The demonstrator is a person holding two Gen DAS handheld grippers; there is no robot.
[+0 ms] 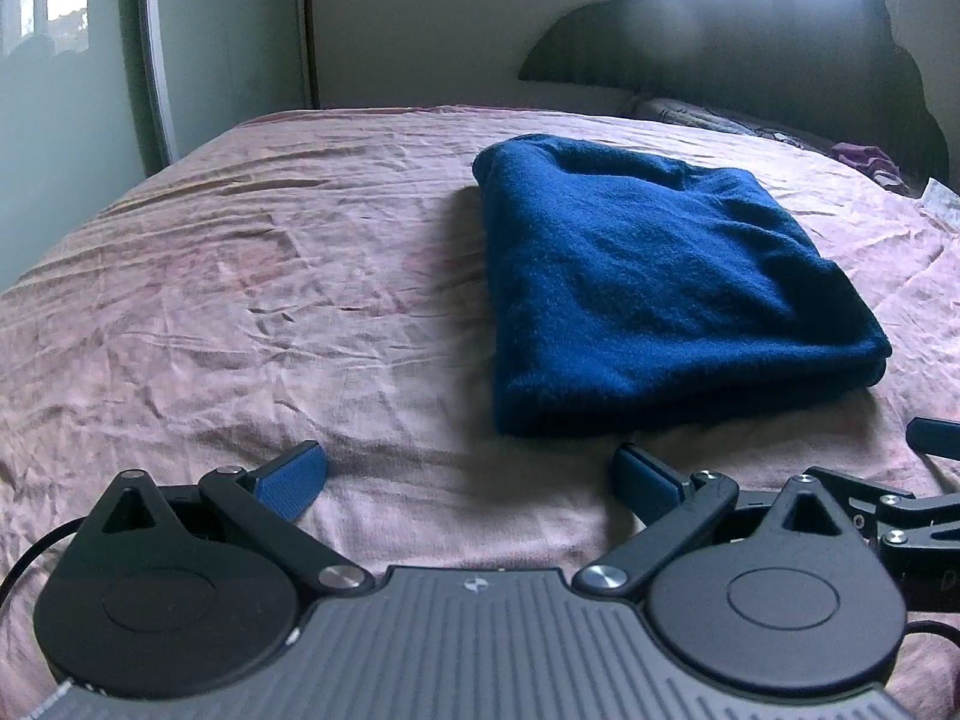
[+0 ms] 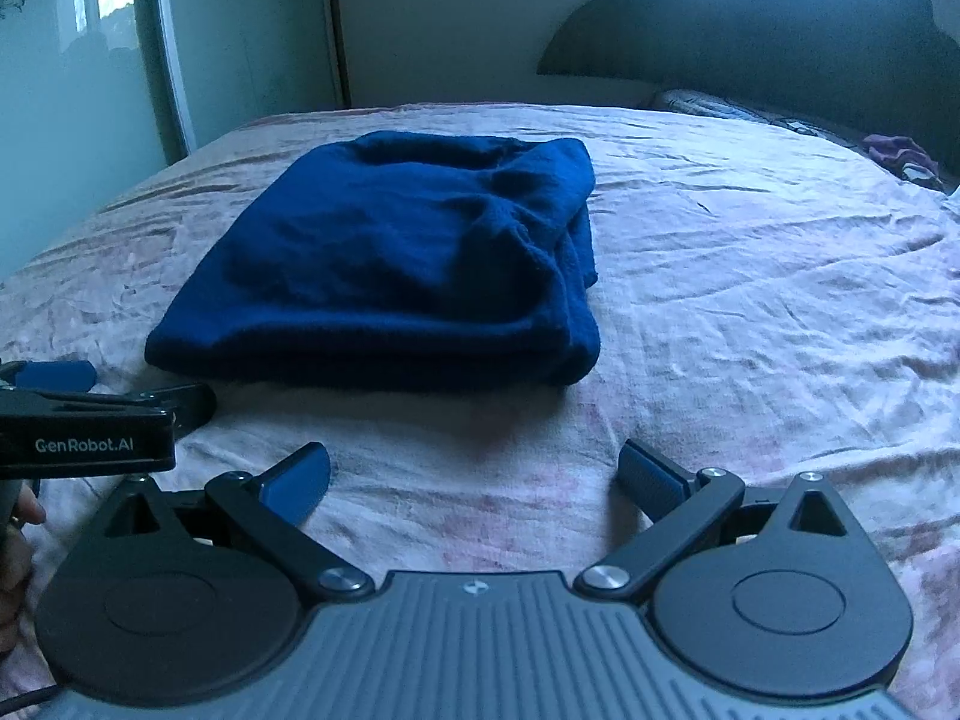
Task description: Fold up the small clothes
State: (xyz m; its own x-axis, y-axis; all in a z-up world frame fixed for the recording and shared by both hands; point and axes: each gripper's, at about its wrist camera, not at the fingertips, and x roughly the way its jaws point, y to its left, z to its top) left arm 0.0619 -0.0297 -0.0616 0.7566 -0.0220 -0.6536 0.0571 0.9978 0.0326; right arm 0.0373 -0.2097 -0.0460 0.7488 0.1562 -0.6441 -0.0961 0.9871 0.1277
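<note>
Risk lies in the loose layers at the blue garment (image 2: 390, 264)'s right edge. It sits folded on the pink bedsheet (image 2: 750, 300), at about eleven o'clock from the right gripper (image 2: 474, 474) and one o'clock from the left gripper (image 1: 468, 474). Both grippers' jaws stand wide open, empty. Pinching only the top layer there could pull the fold apart.

The right gripper (image 1: 936, 480) shows only as a pad and some linkage, cut off at the left wrist view's right edge. The left gripper (image 2: 90, 396) is cropped at the right wrist view's left edge, a fingertip (image 2: 24, 507) peeking under it. Purple cloth (image 2: 903, 153) by the headboard (image 2: 750, 30) is too small to identify.
</note>
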